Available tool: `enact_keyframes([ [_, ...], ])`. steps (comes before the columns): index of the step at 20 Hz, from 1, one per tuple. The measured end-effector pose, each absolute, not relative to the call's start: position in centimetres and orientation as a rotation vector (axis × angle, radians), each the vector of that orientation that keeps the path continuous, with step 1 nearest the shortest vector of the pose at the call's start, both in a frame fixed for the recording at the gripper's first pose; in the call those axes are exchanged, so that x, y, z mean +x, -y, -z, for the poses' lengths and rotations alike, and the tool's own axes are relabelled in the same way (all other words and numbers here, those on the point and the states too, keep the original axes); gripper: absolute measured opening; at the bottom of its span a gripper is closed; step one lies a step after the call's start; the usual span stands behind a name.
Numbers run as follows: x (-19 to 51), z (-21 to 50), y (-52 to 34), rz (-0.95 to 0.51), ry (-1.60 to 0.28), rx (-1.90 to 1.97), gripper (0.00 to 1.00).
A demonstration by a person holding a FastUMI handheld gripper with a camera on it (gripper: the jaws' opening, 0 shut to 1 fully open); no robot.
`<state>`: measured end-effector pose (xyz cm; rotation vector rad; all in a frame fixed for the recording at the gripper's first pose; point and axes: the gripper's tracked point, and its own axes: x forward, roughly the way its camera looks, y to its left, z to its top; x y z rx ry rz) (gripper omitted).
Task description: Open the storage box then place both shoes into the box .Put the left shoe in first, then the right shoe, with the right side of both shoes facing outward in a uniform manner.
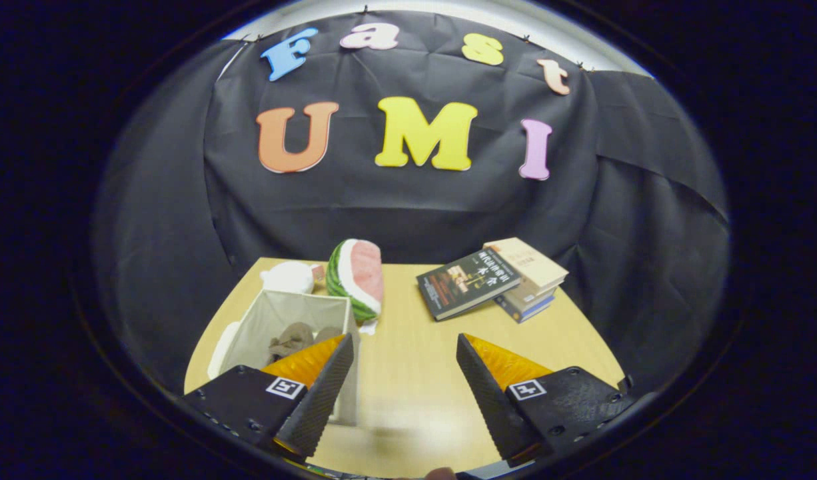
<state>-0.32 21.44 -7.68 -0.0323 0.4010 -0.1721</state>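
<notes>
Wooden tabletop (415, 360) carries the open storage box (295, 327) with brownish shoes (295, 339) apparently already inside; the gripper (402, 380) hangs released, holding nothing, so little remains.

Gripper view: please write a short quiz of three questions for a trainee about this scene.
1. True or false: the gripper holds a shoe between its jaws.
2. What lies inside the open storage box? A) a book B) brownish shoes C) nothing
3. Which object stands just beyond the box, beside the white plush toy?

Key:
1. False; the jaws are open over bare table.
2. B
3. The watermelon-slice plush.
</notes>
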Motion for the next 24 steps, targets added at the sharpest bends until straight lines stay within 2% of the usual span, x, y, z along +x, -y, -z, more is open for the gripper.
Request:
enact_keyframes([
  [7, -5.3, 2.0, -13.1, 0.177, -0.27, 0.042, 0.96],
  [12, -7.4, 0.7, -8.9, 0.212, -0.229, 0.082, 0.95],
  [24, -8.9, 1.1, -9.8, 0.149, -0.216, 0.127, 0.94],
])
